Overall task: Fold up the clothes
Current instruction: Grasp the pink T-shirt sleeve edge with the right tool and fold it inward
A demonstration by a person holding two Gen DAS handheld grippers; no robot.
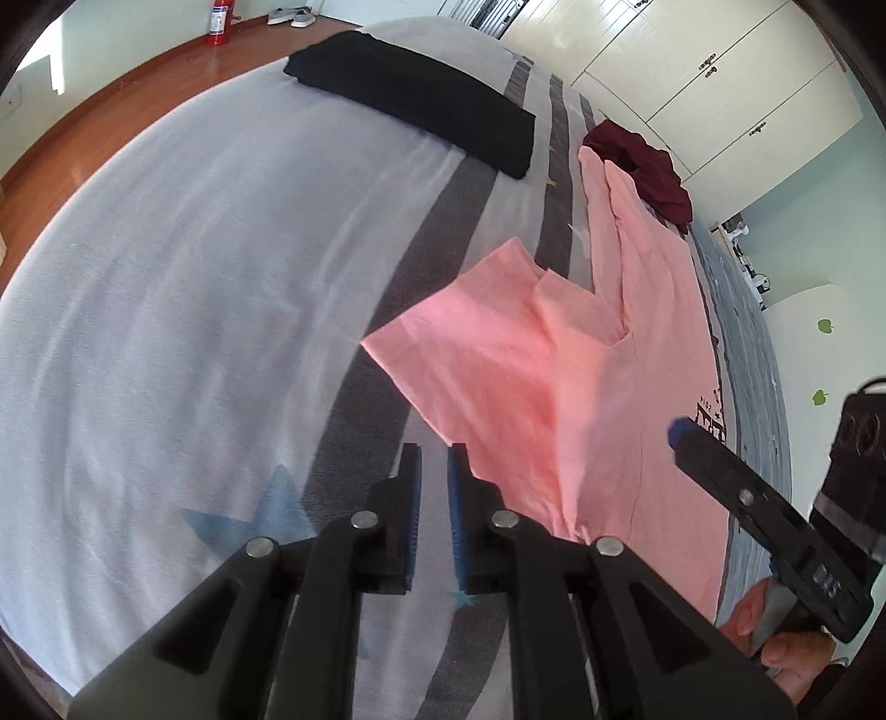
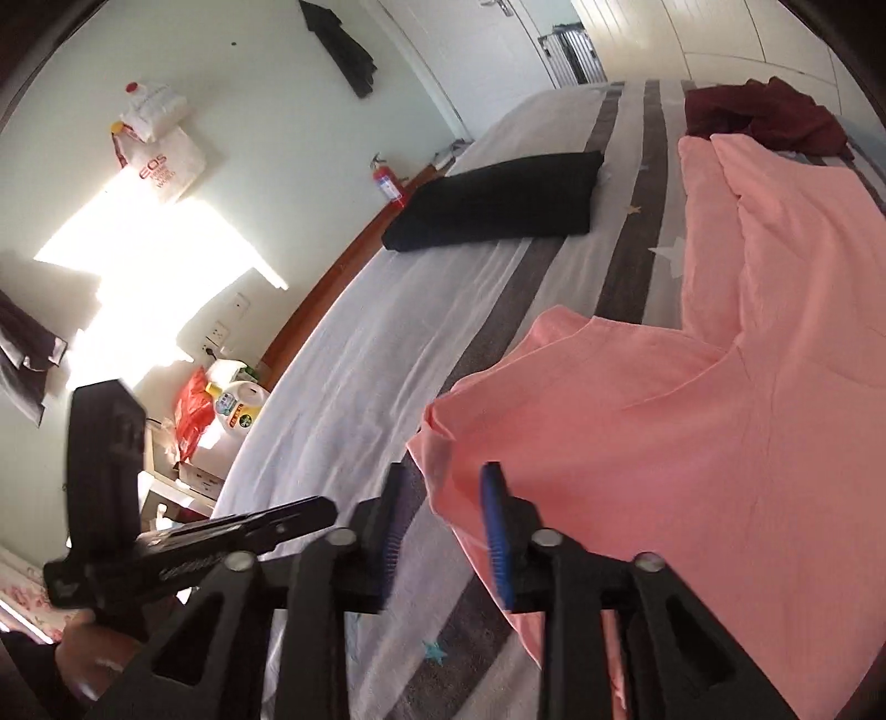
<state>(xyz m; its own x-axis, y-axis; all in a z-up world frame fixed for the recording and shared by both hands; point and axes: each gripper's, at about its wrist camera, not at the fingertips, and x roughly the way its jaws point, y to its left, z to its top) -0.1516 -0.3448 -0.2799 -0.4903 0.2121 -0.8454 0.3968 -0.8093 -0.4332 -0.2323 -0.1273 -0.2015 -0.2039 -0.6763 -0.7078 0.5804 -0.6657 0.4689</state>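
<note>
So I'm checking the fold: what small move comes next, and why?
Probably close the right hand-held gripper on the pink shirt's near edge: its jaws stand open there, nothing pinched, and the shirt lies only partly folded on the bed.

Red extinguisher (image 2: 386,183) nr wall, wardrobe (image 1: 714,72)

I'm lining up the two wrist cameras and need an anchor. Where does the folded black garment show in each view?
Left wrist view: the folded black garment lies at top centre, on the far part of the bed.
Right wrist view: the folded black garment sits above centre, left of the pink shirt.
Shared landmark: the red fire extinguisher stands on the floor beyond it.
</note>
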